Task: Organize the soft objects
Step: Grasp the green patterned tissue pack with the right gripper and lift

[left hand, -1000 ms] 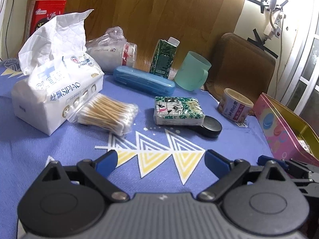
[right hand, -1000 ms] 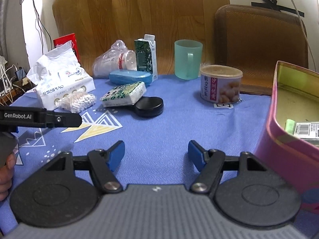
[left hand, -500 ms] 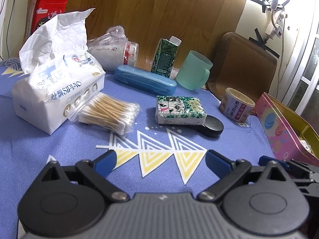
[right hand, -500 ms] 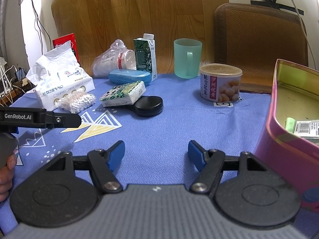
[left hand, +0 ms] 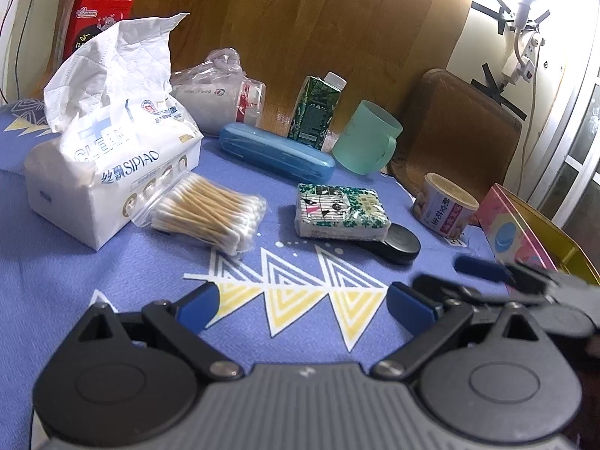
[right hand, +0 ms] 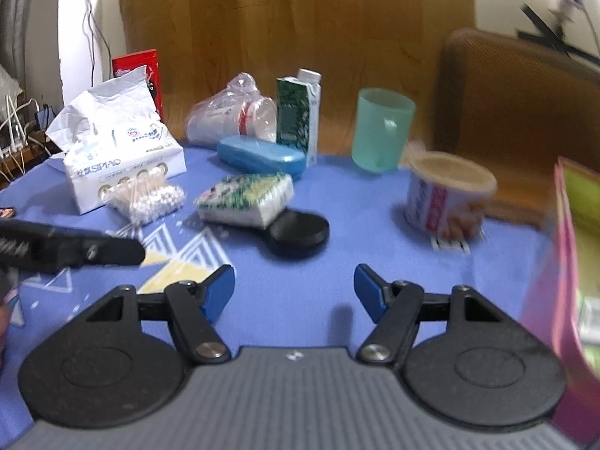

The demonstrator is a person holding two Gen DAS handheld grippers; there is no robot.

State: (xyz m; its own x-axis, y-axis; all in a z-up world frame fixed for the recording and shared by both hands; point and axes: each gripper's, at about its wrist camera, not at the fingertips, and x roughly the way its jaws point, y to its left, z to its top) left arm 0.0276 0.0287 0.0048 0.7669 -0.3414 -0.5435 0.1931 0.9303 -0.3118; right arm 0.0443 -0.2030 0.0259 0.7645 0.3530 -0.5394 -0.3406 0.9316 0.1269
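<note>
A white tissue pack (left hand: 108,172) (right hand: 123,157) stands at the left of the blue cloth, a sheet sticking out of its top. A clear bag of cotton swabs (left hand: 210,213) (right hand: 146,197) leans against it. A green-patterned pocket tissue pack (left hand: 339,212) (right hand: 245,197) lies mid-table, partly on a black round lid (left hand: 399,243) (right hand: 300,230). My left gripper (left hand: 300,305) hangs open above the yellow triangle print, nothing between its fingers. My right gripper (right hand: 294,292) is open over bare cloth in front of the lid; in the left wrist view it shows blurred at the right edge (left hand: 525,277).
Along the back stand a bagged stack of cups (left hand: 217,93), a blue case (left hand: 277,152), a green carton (left hand: 315,110), a teal mug (left hand: 365,138) and a red box (left hand: 93,18). A tin can (right hand: 450,195) and an open pink tin box (right hand: 573,281) are at the right.
My right gripper has shifted left across the table and rolled a little; its view is now blurred and the pink box sits further to the edge. The left gripper has stayed put.
</note>
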